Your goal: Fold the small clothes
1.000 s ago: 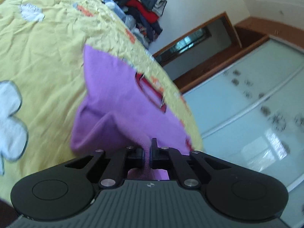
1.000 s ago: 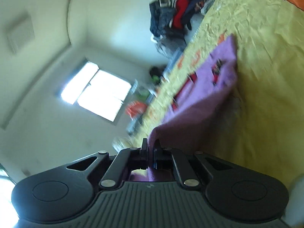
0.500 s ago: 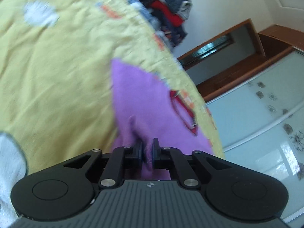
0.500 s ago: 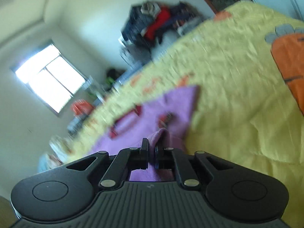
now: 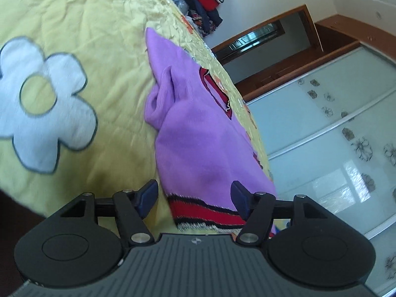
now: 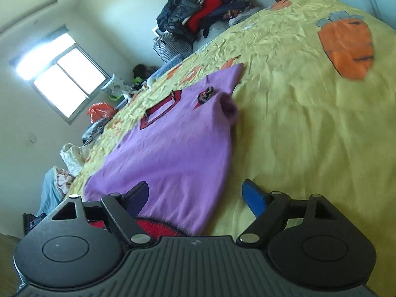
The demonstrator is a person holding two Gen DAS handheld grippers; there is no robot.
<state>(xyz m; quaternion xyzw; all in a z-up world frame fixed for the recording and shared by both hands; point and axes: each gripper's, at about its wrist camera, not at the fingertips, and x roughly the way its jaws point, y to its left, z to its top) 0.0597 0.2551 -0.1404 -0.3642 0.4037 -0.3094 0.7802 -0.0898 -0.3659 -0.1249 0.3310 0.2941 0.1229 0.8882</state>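
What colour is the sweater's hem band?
Red hem band with black and white stripes; clearest in the left wrist view.

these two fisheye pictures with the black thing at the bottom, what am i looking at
Each picture comes from a camera on a handheld tool that a person carries, one per hand; no robot is here. The black shape is the tool, its two jaws reaching forward. One picture shows the left gripper, the other the right gripper. A purple sweater with a red striped hem lies spread on a yellow bedspread. Both pairs of jaws have just been opening and hold nothing now; the hem lies loose between them. A pile of clothes sits beyond.
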